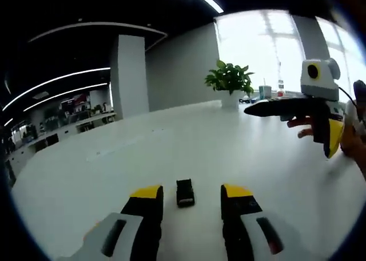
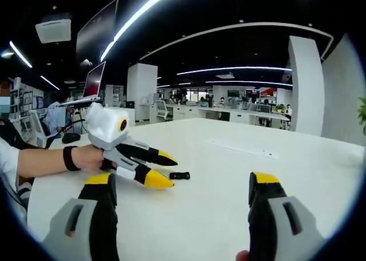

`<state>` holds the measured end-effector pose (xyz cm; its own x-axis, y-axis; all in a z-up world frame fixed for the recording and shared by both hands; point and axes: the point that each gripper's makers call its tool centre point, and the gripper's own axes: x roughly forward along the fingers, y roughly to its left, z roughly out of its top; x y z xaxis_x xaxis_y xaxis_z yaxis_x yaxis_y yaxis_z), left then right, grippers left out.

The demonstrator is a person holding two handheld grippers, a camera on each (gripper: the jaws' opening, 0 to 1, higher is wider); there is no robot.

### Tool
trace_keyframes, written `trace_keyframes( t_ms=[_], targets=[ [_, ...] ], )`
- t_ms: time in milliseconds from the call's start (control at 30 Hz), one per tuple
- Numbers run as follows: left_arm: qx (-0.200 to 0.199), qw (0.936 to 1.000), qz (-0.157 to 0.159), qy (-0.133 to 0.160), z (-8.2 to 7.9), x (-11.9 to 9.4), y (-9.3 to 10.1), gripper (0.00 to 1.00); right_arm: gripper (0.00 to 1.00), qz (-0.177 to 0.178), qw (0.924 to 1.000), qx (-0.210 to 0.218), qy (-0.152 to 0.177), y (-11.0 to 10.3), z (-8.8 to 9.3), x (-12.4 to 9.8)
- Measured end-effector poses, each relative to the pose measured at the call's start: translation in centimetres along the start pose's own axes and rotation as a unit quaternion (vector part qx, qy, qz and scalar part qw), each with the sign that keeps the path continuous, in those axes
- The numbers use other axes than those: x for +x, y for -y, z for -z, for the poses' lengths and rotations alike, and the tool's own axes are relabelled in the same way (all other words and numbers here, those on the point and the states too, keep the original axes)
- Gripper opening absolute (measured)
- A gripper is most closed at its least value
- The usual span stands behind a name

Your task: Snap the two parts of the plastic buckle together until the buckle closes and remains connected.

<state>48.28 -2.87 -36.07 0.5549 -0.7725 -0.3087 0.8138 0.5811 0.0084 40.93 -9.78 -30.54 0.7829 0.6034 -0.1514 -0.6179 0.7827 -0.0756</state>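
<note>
Black buckle (image 1: 185, 193) on white table (image 1: 229, 146), between open left hand-held gripper (image 1: 191, 193) jaws

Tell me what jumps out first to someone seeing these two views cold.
The small black plastic buckle lies alone on the broad white table, just ahead of the open yellow-tipped jaws of the left tool. In the right gripper view that left tool, held in a person's hand, points at the buckle, while the right tool stands wide open. A leafy green potted plant sits at the far table edge by bright windows.
</note>
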Motion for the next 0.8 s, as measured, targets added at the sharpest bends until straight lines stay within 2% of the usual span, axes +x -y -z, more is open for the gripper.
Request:
trace_keyframes(
  t_ms=[67, 100, 167, 233, 267, 467, 633, 800],
  targets=[
    [-0.006, 0.9999, -0.003, 0.009, -0.3, 0.0, -0.5, 0.49, 0.97, 0.001, 1.0, -0.001, -0.001, -0.1, 0.1, 0.0],
    [-0.007, 0.9999, -0.006, 0.014, -0.5, 0.1, -0.2, 0.53, 0.97, 0.001, 1.0, 0.0, -0.001, -0.1, 0.1, 0.0],
    [-0.004, 0.9997, -0.006, 0.025, -0.7, 0.1, 0.2, 0.69, 0.97, 0.002, 1.0, -0.001, -0.003, -0.2, 0.2, -0.1],
    [-0.006, 0.9993, -0.007, 0.037, -1.0, 0.2, 0.2, 0.91, 0.97, 0.002, 1.0, -0.001, -0.002, -0.2, 0.2, -0.1],
    [-0.005, 0.9991, -0.009, 0.041, -1.1, 0.2, 0.1, 0.98, 0.98, 0.002, 1.0, -0.001, -0.002, -0.2, 0.2, -0.1],
    [-0.015, 0.9984, 0.0, 0.054, -1.7, 0.2, 0.0, 1.0, 1.0, 0.006, 1.0, -0.001, -0.005, -0.2, 0.4, -0.1],
    [-0.015, 0.9979, 0.014, 0.062, -1.8, -0.3, 1.2, 1.0, 1.0, 0.003, 1.0, 0.001, -0.005, -0.4, 0.4, 0.0],
    [-0.015, 0.9977, 0.017, 0.065, -2.1, -0.5, 1.3, 1.0, 1.0, 0.003, 1.0, 0.0, -0.005, -0.4, 0.4, 0.0]
  ],
)
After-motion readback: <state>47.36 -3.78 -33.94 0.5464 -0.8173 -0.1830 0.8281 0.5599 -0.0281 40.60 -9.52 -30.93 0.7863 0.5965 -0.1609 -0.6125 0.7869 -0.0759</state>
